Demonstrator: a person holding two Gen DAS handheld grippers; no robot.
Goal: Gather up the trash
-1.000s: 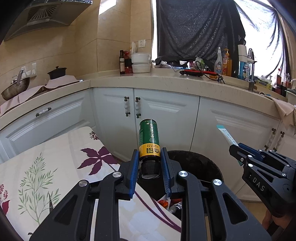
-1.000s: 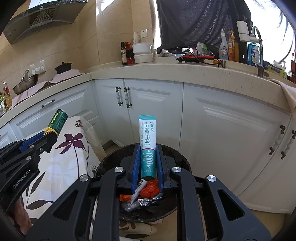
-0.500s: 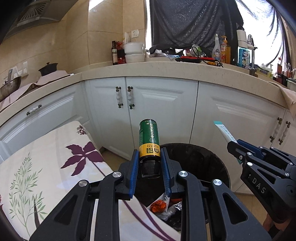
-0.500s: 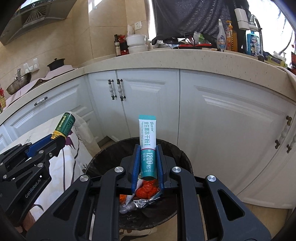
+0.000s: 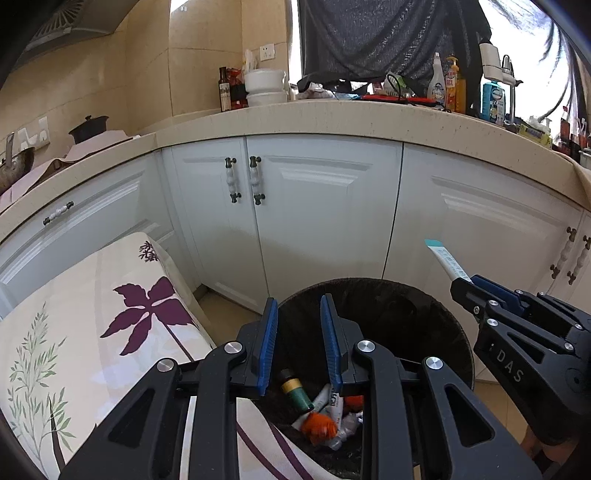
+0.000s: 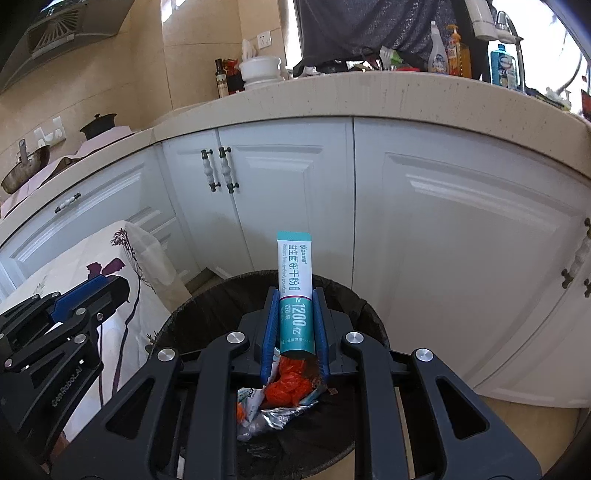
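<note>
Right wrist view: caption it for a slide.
Right gripper holds a teal sachet above the black-lined trash bin.

Home kitchen: cabinets [image 5: 321,206], countertop [image 5: 369,114], range hood [image 6: 55,33]

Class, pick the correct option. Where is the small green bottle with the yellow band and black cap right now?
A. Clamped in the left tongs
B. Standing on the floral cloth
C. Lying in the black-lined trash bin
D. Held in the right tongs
C: the small green bottle with the yellow band and black cap lies among the rubbish inside the black-lined trash bin, below the open, empty left tongs.
</note>
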